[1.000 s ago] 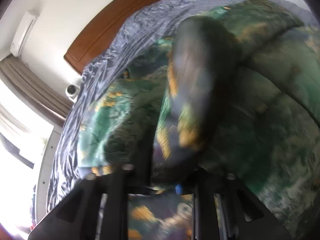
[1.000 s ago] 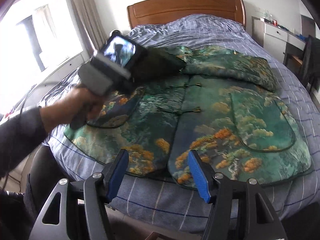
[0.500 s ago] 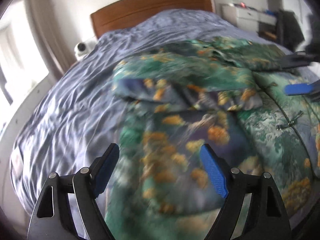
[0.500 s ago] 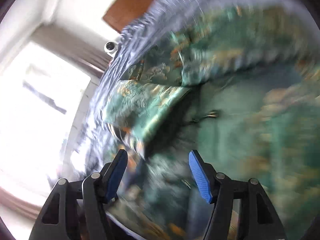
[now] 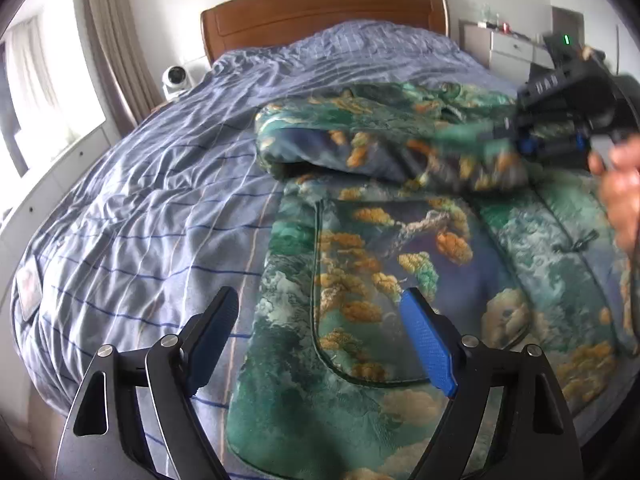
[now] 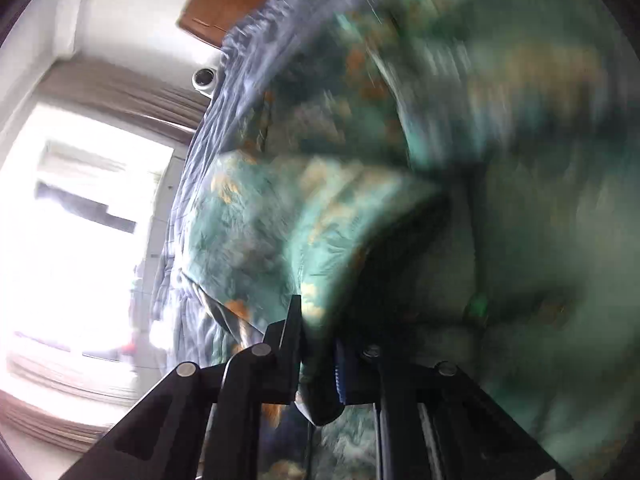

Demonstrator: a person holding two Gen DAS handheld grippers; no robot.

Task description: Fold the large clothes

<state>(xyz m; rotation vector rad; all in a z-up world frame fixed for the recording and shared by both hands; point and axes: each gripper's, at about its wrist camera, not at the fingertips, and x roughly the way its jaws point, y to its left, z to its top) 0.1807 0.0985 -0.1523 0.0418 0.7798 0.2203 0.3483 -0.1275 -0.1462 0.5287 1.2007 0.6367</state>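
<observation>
A green quilted jacket (image 5: 380, 248) with orange tree print lies spread on the bed. Its left sleeve (image 5: 360, 152) is folded across the chest. My left gripper (image 5: 320, 320) hovers open above the jacket's left front panel, with nothing between its blue pads. In the left wrist view my right gripper (image 5: 520, 144), held by a hand (image 5: 620, 200), is at the sleeve's end and blurred. In the right wrist view the right gripper (image 6: 318, 344) is shut on a fold of the jacket's sleeve (image 6: 280, 232), and the cloth is blurred.
The bed carries a rumpled blue striped sheet (image 5: 152, 208) and a wooden headboard (image 5: 320, 12). A small white camera (image 5: 176, 78) stands beside the headboard. A curtained window is at the left and a grey dresser (image 5: 508, 48) at the back right.
My left gripper let go of the sleeve, opened and drew back over the jacket's left side. The right gripper swung in from the foot of the bed and shut on the sleeve.
</observation>
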